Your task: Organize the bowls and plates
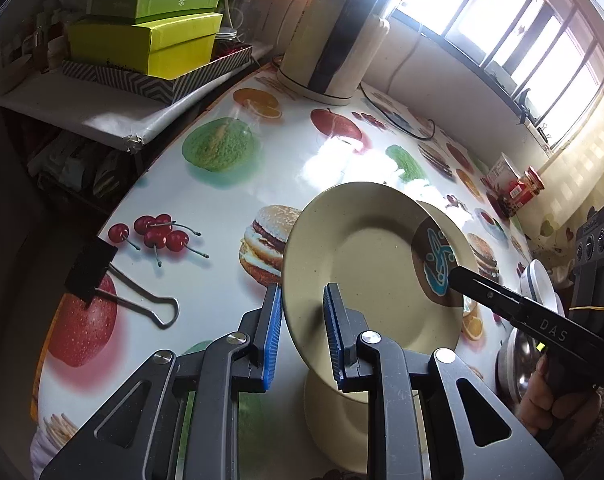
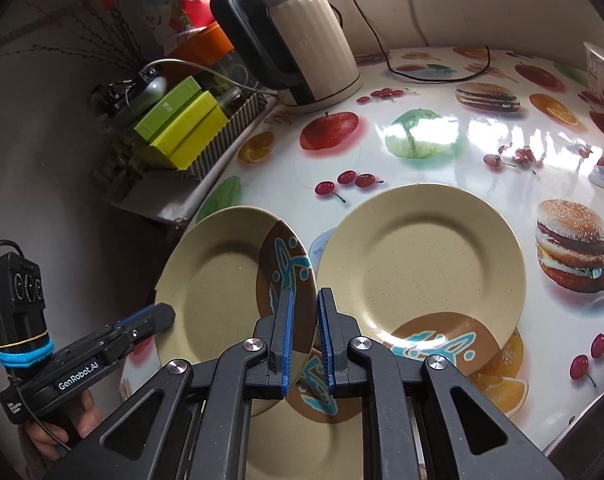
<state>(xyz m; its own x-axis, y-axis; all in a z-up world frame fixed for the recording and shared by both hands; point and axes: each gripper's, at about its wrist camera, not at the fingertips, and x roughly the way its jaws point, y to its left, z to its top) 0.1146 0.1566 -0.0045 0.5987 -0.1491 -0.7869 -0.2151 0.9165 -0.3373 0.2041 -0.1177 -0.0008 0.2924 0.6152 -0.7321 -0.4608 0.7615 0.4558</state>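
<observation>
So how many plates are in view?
3: one beige round plate held tilted by left gripper and right gripper, one flat on the fruit-print table, one beneath the held one. More may be hidden.

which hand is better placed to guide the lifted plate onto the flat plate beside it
Probably right: the right gripper clamps the lifted plate on the rim nearest the flat plate; the left gripper holds its far rim.

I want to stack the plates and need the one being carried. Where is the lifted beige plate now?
The lifted beige plate hangs tilted above the fruit-print tablecloth, left gripper and right gripper each clamping a rim, above a second flat beige plate.
</observation>
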